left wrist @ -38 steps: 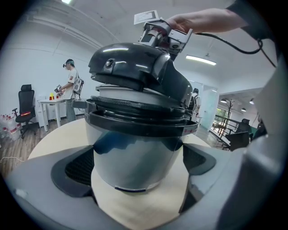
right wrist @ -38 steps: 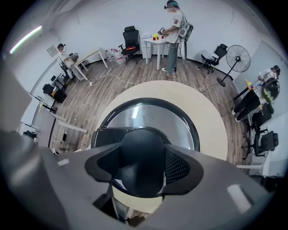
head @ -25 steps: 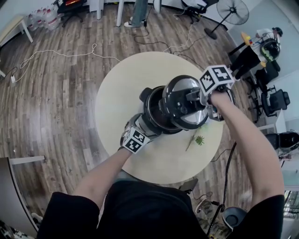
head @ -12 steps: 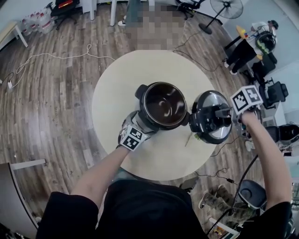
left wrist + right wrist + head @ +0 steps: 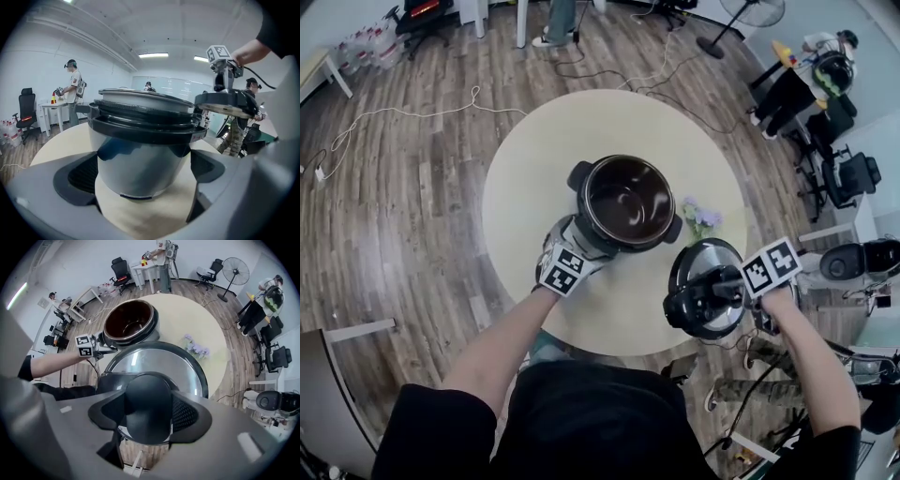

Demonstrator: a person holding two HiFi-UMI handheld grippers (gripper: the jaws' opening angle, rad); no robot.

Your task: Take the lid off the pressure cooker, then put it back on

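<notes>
L gripper (image 5: 577,246) clamps cooker (image 5: 625,202) on table (image 5: 539,141), R gripper (image 5: 149,414) grips lid (image 5: 713,264) handle, lid aloft beside cooker.

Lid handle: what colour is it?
The lid handle is black; right gripper view shows it best.

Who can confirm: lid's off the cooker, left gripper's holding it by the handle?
Not the left: the right gripper holds the lid by its handle, off the pressure cooker, which the left gripper grips. The right gripper view shows it.
</notes>
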